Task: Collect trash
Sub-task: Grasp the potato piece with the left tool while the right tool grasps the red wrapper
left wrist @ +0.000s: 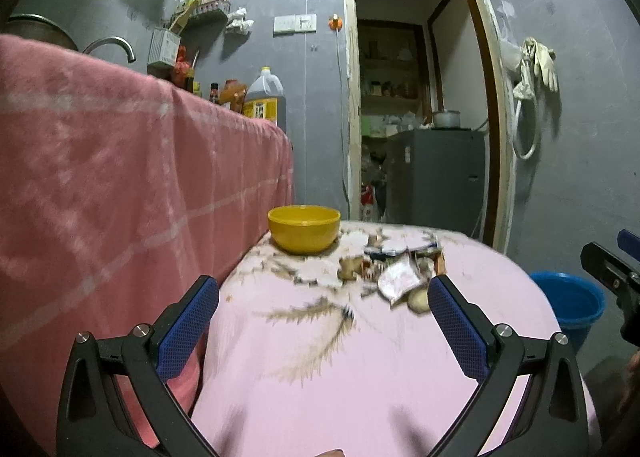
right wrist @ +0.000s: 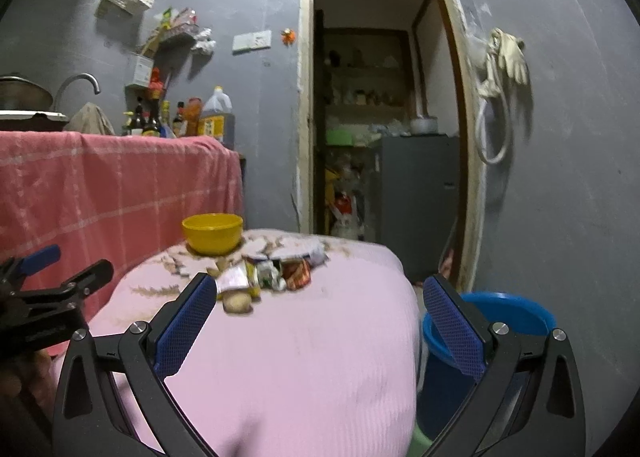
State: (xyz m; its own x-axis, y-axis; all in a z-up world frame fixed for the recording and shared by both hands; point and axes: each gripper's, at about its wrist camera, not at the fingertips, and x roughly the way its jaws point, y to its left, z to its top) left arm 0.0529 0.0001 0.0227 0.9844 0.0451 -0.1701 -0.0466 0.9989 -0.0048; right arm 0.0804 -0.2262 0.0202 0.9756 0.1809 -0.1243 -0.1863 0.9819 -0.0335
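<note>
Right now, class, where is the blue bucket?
The blue bucket stands on the floor beside the pink-covered table, on its right in both views, below the doorway.

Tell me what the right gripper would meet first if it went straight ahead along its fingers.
Probably the pink cloth-covered table, then the trash pile beyond it. The right gripper is open and empty and hangs above the cloth. The blue bucket sits off to its right, out of that line. Depth is unclear.
</note>
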